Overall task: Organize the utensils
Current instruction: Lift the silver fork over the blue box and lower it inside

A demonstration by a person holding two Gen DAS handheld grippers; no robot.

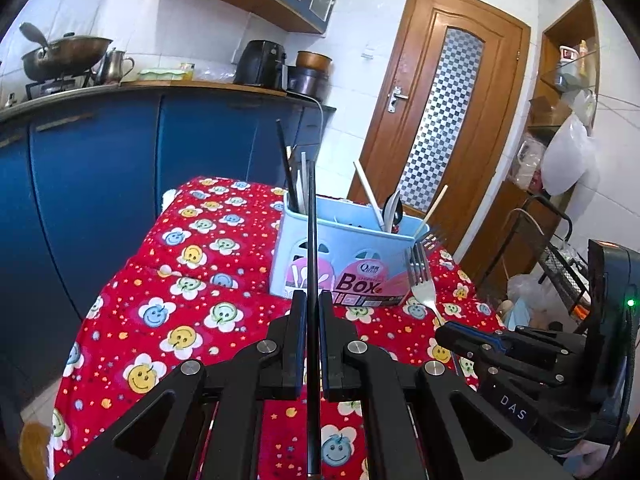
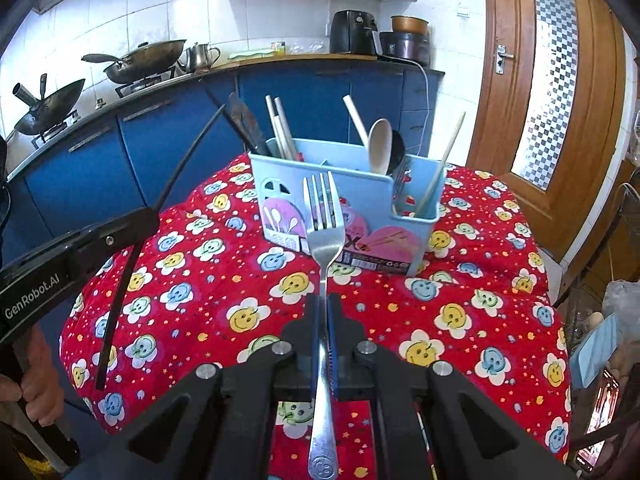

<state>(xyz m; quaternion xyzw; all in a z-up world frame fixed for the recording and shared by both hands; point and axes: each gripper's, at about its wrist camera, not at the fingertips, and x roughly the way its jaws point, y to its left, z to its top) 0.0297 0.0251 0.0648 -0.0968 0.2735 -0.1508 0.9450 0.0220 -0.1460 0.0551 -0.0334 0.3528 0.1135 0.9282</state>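
The left gripper (image 1: 310,312) is clenched on a thin black chopstick (image 1: 311,232) and the right gripper (image 2: 327,312) on a silver metal fork (image 2: 324,232), both above the desk short of the pale blue plastic utensil box (image 2: 420,192); either long piece may pivot in its fingers and strike the rim

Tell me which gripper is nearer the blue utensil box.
Too close to call. The left gripper, shut on a black chopstick, faces the blue utensil box's left end; the right gripper, shut on a fork, faces its right end.
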